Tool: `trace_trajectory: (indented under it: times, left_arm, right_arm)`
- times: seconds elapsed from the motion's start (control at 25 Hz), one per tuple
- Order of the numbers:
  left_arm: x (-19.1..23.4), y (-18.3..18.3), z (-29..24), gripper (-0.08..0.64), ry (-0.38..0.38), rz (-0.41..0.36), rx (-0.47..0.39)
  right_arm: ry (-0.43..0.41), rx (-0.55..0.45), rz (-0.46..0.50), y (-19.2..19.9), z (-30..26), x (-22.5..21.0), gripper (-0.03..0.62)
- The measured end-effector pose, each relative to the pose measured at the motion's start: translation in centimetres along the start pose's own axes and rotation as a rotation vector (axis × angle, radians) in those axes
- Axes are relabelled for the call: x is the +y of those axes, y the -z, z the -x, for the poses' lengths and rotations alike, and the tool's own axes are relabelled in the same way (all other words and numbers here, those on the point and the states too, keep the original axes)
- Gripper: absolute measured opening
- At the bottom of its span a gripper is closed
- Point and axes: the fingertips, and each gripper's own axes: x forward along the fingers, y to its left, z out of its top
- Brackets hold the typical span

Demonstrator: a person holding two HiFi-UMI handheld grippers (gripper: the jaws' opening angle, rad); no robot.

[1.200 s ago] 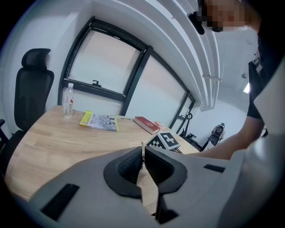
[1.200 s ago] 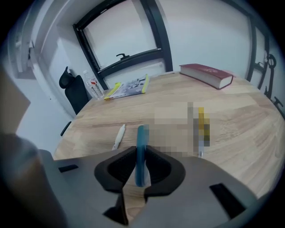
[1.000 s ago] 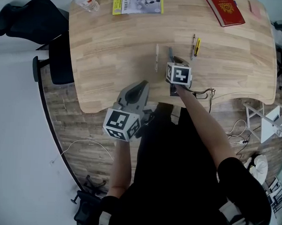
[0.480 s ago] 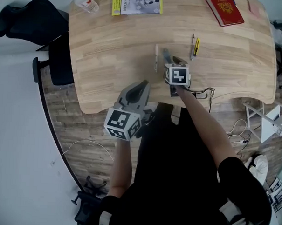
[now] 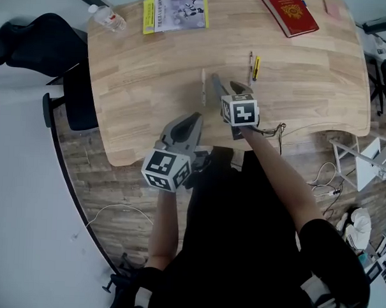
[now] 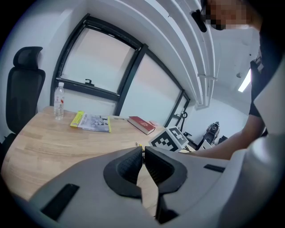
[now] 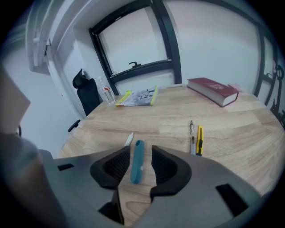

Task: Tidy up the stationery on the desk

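A teal pen (image 7: 137,161) lies on the wooden desk (image 5: 151,84), right between the jaws of my right gripper (image 7: 139,153), which is open and low over it. In the head view this gripper (image 5: 226,94) reaches over the desk's near middle. A white pen (image 7: 128,139) rests just left of the teal one. Farther right, a dark pen (image 7: 192,136) and a yellow utility knife (image 7: 200,140) lie side by side. My left gripper (image 6: 143,156) is shut and empty, held off the desk's front edge (image 5: 181,134).
A red book (image 5: 290,12) lies at the far right of the desk, a yellow booklet (image 5: 175,12) at the back, and a water bottle (image 5: 106,15) in the far left corner. A black office chair (image 5: 32,31) stands to the left. Cables trail on the floor.
The head view has shifted a little, so the desk sits more to the left. My right gripper stays over the teal pen. The left gripper has not moved.
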Motion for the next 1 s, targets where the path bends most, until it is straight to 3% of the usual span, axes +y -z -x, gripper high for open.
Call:
trace_trajectory:
  times: [0.2, 0.48, 1.0]
  left_arm:
    - [-1.7, -0.4, -1.6, 0.044, 0.052, -0.033, 0.01]
    - [-3.9, -0.8, -3.6, 0.044, 0.101, -0.062, 0.035]
    - [-4.5, 0.6, -5.1, 0.044, 0.073, -0.044, 0.101]
  right_arm:
    - [0.041, -0.059, 0.04, -1.5, 3.1, -2.5, 0.164]
    - [0.15, -0.067, -0.012, -1.4, 4.3, -8.7, 0.155]
    - [0.235, 0.016, -0.017, -0.3, -0.9, -14.6, 0.133]
